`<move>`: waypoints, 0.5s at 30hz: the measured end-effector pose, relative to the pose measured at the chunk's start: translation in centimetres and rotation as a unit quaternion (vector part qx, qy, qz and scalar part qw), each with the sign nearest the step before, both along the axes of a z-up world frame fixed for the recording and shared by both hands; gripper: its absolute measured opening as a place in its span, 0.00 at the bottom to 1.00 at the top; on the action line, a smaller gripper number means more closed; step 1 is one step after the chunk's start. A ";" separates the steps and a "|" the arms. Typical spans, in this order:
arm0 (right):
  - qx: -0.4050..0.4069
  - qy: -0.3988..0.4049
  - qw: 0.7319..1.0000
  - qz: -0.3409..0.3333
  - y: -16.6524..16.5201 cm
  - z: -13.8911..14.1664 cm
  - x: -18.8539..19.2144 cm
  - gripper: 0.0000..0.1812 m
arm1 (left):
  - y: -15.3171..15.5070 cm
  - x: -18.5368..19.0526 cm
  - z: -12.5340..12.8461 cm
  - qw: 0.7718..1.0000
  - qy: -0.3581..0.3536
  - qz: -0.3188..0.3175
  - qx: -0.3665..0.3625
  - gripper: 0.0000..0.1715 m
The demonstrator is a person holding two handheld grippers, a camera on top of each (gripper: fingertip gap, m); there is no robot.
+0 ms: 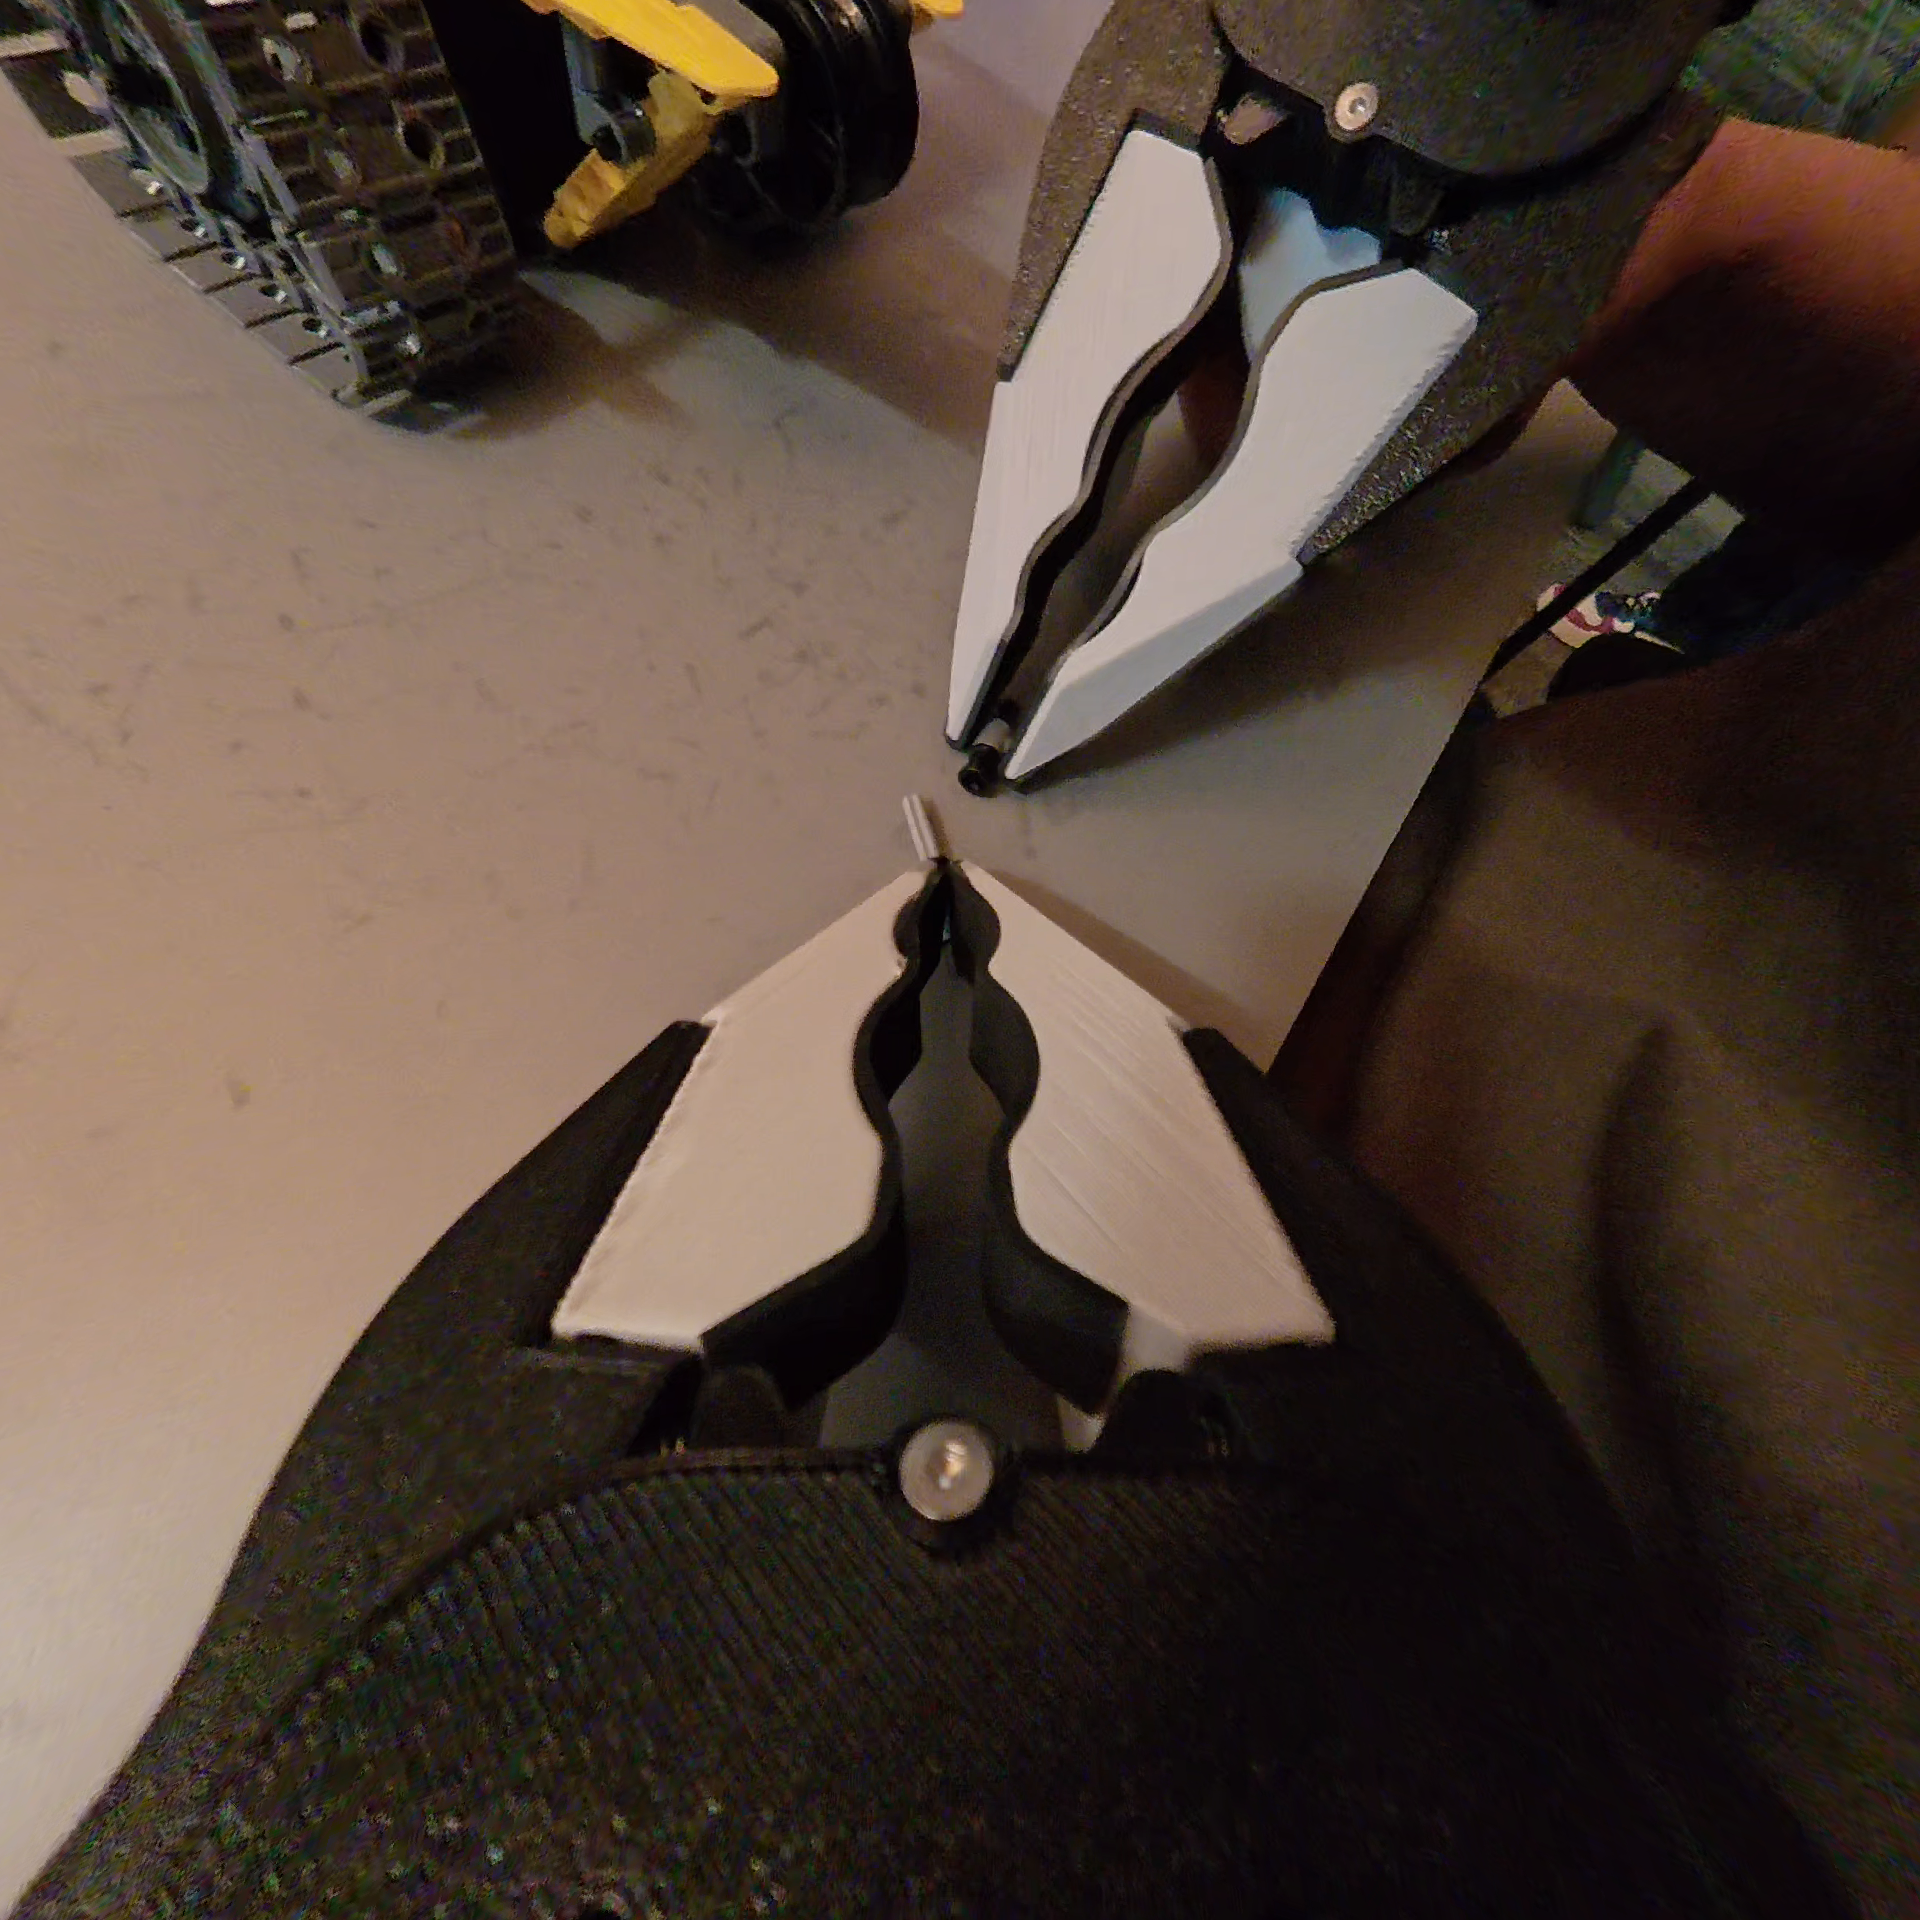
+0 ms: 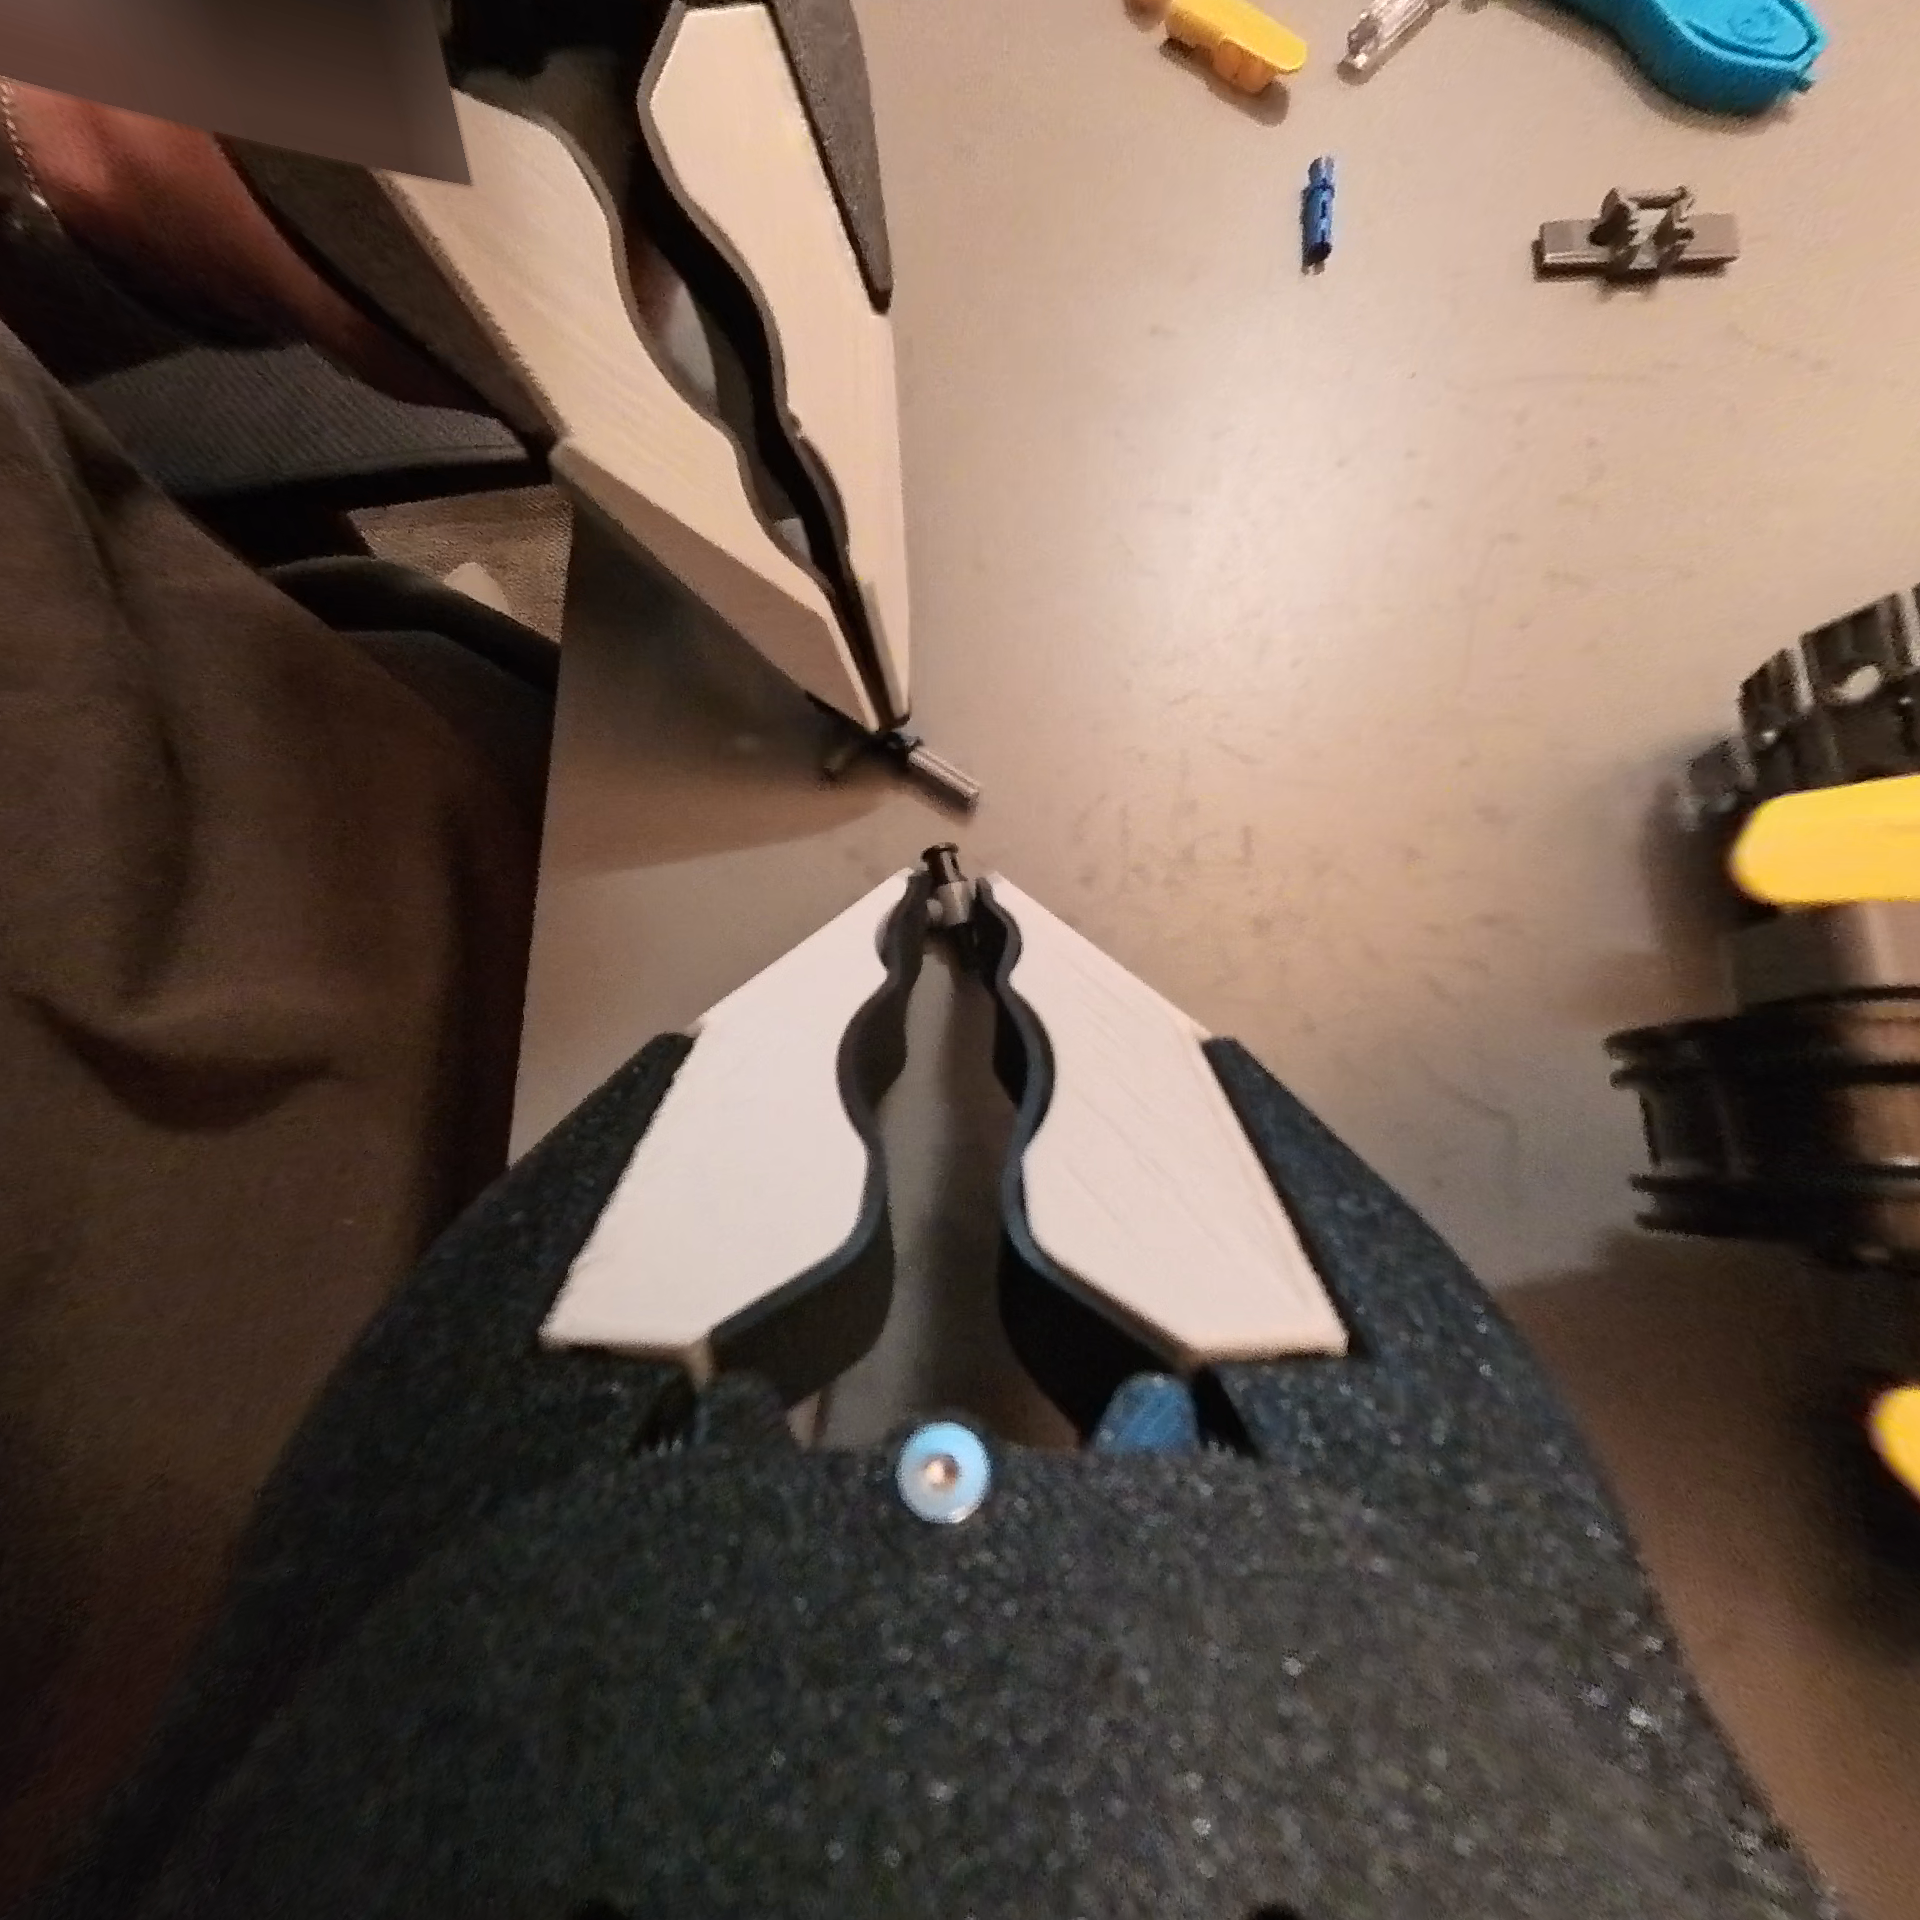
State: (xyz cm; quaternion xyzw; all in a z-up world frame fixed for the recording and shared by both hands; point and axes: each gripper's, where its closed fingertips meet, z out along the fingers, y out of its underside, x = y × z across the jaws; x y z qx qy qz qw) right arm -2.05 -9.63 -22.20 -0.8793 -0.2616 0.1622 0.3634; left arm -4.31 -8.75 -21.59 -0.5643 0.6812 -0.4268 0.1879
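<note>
My left gripper [image 1: 940,871] is shut on a small light grey pin [image 1: 923,824] that sticks out past its tips. My right gripper [image 1: 995,750] comes in from the upper right, shut on a small black and grey pin [image 1: 982,767]. The two pin ends face each other a short gap apart, just above the beige table [image 1: 416,831]. In the right wrist view my right gripper [image 2: 948,883] holds the black and grey pin [image 2: 943,871]. The left gripper [image 2: 891,727] holds the grey pin [image 2: 943,781] just ahead of it.
A black tracked brick model [image 1: 312,197] with yellow parts and a black wheel [image 1: 831,114] stands at the far left, and shows in the right wrist view [image 2: 1818,935]. Loose pieces lie farther off: a blue pin [image 2: 1317,213], a grey piece [image 2: 1631,247], a yellow piece [image 2: 1236,42], a blue tool [image 2: 1704,52]. A person's torso [image 1: 1610,1143] is beside the table. Less than 4 cm separates the two grippers' tips. The grey piece [image 2: 1631,247] is about equally far from each gripper, around 20 cm.
</note>
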 end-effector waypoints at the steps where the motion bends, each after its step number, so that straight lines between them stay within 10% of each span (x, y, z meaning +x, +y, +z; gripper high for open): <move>1: -0.001 0.001 1.000 -0.001 0.0 0.0 0.1 0.05 | -0.1 0.0 0.0 1.000 0.000 -0.003 0.000 0.00; 15: -0.011 0.025 1.000 -0.004 0.6 0.2 0.7 0.04 | 0.5 0.1 -0.1 0.998 -0.020 0.027 0.060 0.16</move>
